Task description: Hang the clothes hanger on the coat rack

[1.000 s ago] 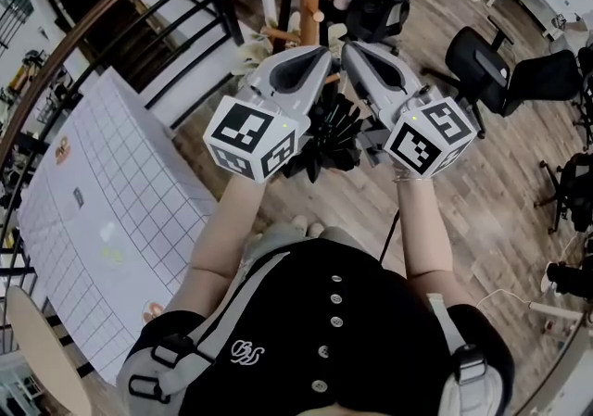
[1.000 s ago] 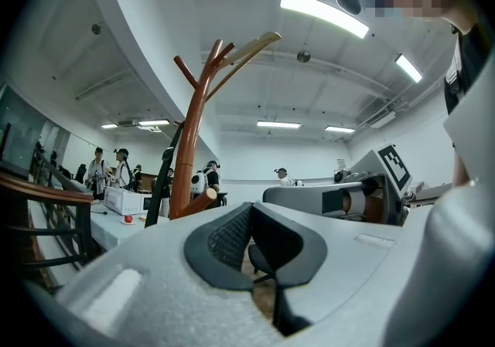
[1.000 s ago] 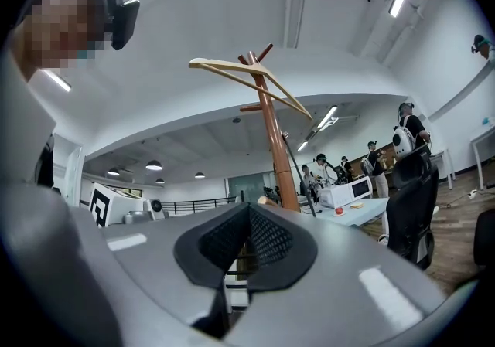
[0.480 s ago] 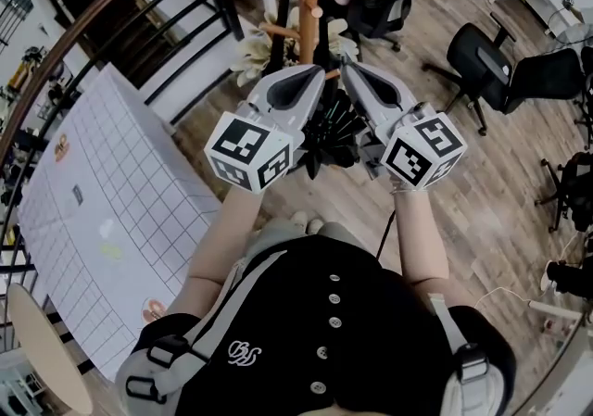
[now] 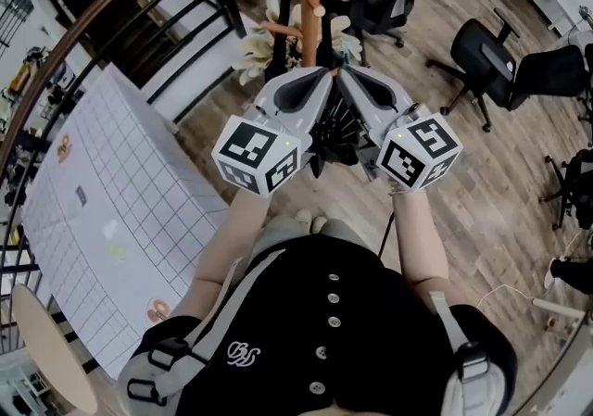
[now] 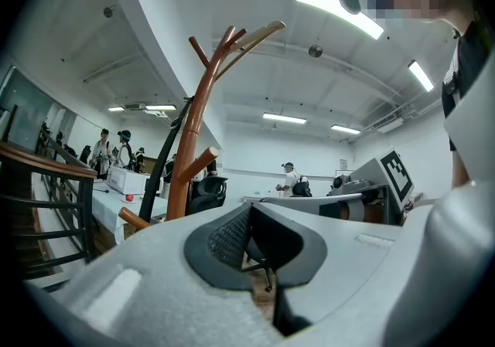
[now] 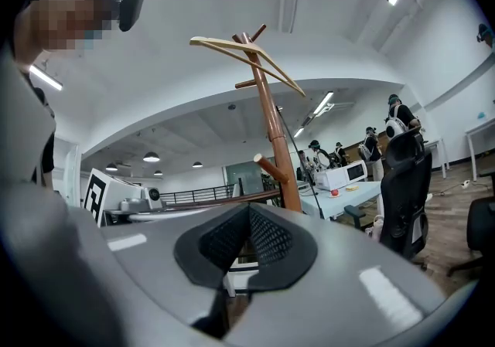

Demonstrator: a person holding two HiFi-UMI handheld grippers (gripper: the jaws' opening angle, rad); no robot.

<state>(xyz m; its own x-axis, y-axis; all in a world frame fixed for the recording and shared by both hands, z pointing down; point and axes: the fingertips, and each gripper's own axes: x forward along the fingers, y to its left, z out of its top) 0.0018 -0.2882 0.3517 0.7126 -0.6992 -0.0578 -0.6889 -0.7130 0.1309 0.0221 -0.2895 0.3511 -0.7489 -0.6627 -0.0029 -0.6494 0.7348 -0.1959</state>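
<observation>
Left gripper (image 5: 315,79) and right gripper (image 5: 350,76) pointing toward the wooden coat rack (image 7: 277,141), each with jaws pressing together on nothing, sitting closer side by side than a second ago, light wooden clothes hanger (image 7: 224,47) hanging across the rack's top prongs, apart from both grippers

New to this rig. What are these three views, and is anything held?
No robot: a person holds a handheld two-jaw gripper in each hand. The head view looks down from the person's head at the left gripper and right gripper, each carrying a cube of square markers. The other two views ride on the grippers and look along their jaws. Both pairs of jaws are together with nothing between them. No table, just a wood-look floor. Ahead stands the brown wooden coat rack, with the pale wooden clothes hanger resting on its top pegs.
</observation>
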